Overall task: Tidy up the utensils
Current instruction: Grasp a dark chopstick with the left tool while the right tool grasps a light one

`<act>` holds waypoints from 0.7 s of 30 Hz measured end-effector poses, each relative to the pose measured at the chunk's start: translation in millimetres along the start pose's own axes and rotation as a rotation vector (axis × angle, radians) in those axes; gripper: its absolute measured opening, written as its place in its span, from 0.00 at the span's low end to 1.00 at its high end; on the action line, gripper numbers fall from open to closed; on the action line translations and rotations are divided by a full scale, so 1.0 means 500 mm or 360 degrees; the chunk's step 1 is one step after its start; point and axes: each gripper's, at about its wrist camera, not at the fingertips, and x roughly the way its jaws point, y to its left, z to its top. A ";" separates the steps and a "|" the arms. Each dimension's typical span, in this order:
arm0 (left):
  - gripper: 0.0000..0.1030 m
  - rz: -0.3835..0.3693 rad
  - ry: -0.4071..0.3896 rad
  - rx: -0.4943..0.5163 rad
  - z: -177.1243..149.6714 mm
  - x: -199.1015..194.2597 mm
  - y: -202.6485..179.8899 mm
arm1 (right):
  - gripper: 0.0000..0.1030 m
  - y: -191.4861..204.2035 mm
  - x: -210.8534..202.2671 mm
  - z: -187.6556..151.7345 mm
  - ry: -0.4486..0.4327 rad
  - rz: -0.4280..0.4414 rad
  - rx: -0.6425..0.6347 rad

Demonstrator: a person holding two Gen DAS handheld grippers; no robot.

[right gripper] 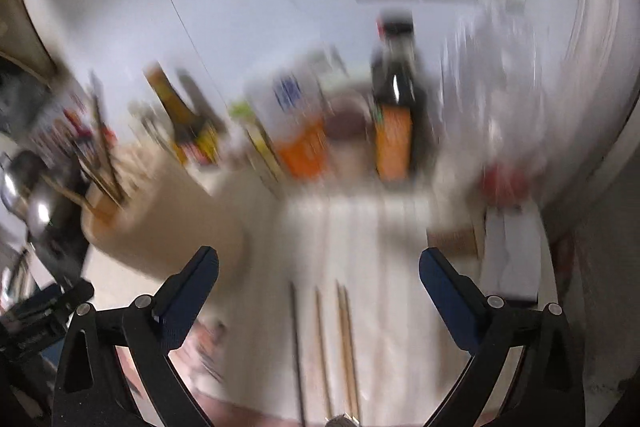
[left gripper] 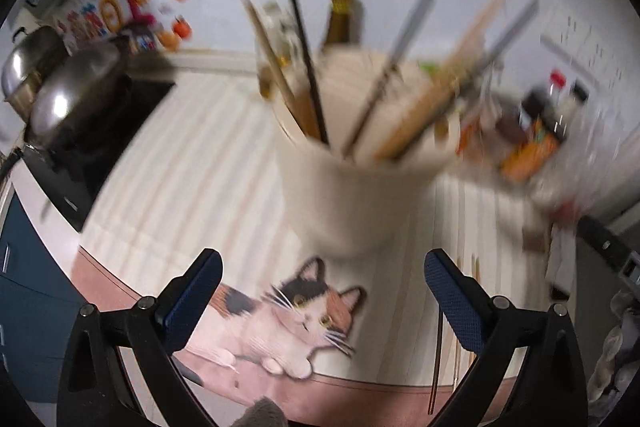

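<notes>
Chopsticks (right gripper: 332,343) loose on worktop (right gripper: 400,267), lengthwise near-to-far between right gripper (right gripper: 319,281) jaws, spread empty; left gripper (left gripper: 323,279) likewise, facing holder cup (left gripper: 352,199).

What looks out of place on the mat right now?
A few chopsticks lie loose on the striped mat beside the white holder, which already holds several. Both frames are blurred; nothing looks spilled.

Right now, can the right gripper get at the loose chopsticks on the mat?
Probably yes. The right gripper is open, and the chopsticks lie flat just below it with nothing over them; the cup stands off to the left.
</notes>
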 end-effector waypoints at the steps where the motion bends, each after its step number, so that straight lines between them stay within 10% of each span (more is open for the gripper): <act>1: 1.00 0.0004 0.0028 0.0010 -0.011 0.016 -0.011 | 0.97 -0.014 0.027 -0.015 0.0076 -0.0004 0.0003; 8: 1.00 0.0009 0.0249 0.0130 -0.082 0.135 -0.098 | 0.40 -0.077 0.211 -0.115 0.0549 -0.0026 0.0026; 21: 1.00 0.0013 0.0439 0.0244 -0.137 0.233 -0.186 | 0.06 -0.089 0.304 -0.190 0.0727 -0.0004 -0.0007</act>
